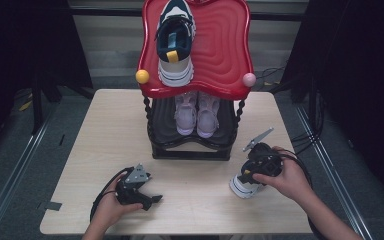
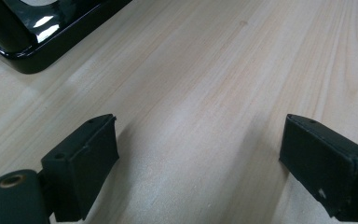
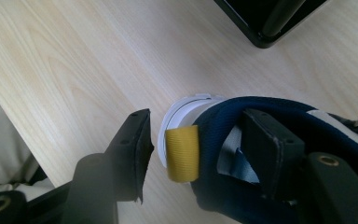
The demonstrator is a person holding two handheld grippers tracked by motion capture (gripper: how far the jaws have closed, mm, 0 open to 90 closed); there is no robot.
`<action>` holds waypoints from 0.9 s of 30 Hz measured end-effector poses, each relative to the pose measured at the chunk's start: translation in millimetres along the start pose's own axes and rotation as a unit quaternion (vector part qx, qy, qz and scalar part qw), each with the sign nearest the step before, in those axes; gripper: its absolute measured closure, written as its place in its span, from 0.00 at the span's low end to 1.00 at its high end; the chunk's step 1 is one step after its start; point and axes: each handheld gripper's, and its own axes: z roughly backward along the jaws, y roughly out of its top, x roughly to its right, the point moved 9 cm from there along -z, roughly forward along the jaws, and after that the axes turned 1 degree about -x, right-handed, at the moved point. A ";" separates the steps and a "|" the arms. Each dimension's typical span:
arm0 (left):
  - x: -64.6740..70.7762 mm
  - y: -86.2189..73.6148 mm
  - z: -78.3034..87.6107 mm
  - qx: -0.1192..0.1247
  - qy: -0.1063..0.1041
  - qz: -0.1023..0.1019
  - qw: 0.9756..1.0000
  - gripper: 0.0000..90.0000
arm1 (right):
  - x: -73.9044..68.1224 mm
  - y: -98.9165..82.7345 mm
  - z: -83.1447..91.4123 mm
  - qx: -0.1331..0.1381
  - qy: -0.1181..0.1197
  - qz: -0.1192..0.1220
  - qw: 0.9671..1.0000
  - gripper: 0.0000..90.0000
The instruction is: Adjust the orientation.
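A navy and white sneaker [image 1: 241,187] with a yellow heel tab [image 3: 182,154] stands on the table at the front right. My right gripper [image 1: 252,175] comes down over its heel. In the right gripper view the right gripper [image 3: 198,126] straddles the sneaker's [image 3: 270,105] heel wall, with one jaw inside the navy collar. The other jaw stands outside, a narrow gap away from the white heel, so the gripper is open. The matching sneaker [image 1: 175,42] lies on the red top tray [image 1: 220,55] of a shoe rack. My left gripper [image 1: 147,192] rests on the table at the front left, open and empty [image 2: 198,158].
The rack's black base [image 1: 190,150] stands mid-table, with a pair of pink shoes [image 1: 196,114] on its lower shelf. Yellow [image 1: 142,76] and pink [image 1: 249,79] knobs mark the tray's front corners. Bare wooden table [image 1: 110,135] lies to the left and in front of the rack.
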 end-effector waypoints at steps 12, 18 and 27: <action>-0.3 0.4 -0.3 0.000 -0.003 -0.004 1.000 0.11 | 10.5 -3.6 -8.7 -0.002 0.013 -0.046 0.999 0.63; -0.3 0.4 -0.4 0.001 -0.001 -0.004 1.000 0.11 | 7.9 -7.5 -5.4 0.000 0.019 -0.038 0.999 0.78; -0.4 0.3 -0.3 -0.001 0.000 -0.004 1.000 0.11 | 5.0 -27.3 5.1 -0.015 0.030 -0.022 0.999 0.82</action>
